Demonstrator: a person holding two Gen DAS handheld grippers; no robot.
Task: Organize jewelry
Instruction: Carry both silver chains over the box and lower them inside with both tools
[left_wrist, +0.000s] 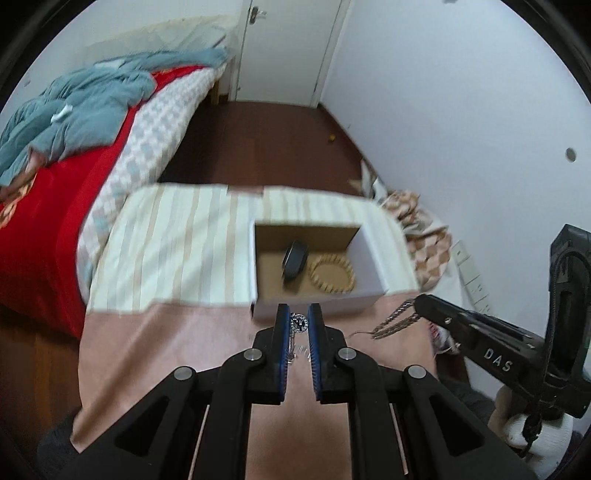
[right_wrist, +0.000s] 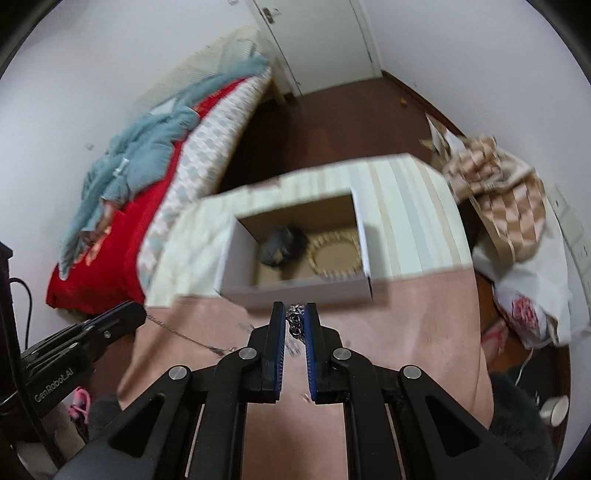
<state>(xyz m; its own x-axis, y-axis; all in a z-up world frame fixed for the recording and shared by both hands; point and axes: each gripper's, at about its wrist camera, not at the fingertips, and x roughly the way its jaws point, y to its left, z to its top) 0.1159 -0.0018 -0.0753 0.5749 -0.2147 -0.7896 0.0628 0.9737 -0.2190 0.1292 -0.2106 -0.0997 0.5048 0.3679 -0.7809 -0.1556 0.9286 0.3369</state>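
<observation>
My left gripper (left_wrist: 299, 314) is shut on a small round silver pendant (left_wrist: 298, 322), and its thin chain hangs down between the fingers. From the right wrist view the left gripper (right_wrist: 140, 314) enters at the left, and the thin chain (right_wrist: 184, 336) trails from it over the pink cloth. My right gripper (right_wrist: 294, 312) is shut on a chunky silver link chain (right_wrist: 295, 323). That chain (left_wrist: 397, 320) dangles from the right gripper (left_wrist: 419, 304) in the left wrist view. Just beyond both grippers stands an open white cardboard box (left_wrist: 332, 306) (right_wrist: 295, 291). It holds a wooden bead bracelet (left_wrist: 332, 273) (right_wrist: 334, 256) and a dark item (left_wrist: 294, 260) (right_wrist: 282, 243).
The box rests on a table under a pink cloth (left_wrist: 166, 332) and a striped cloth (left_wrist: 177, 236). A bed with a red cover (left_wrist: 48, 229) and a blue-grey blanket lies to the left. Checked fabric and bags (right_wrist: 509, 206) are piled on the right by the wall. A door (left_wrist: 288, 44) stands beyond the brown floor.
</observation>
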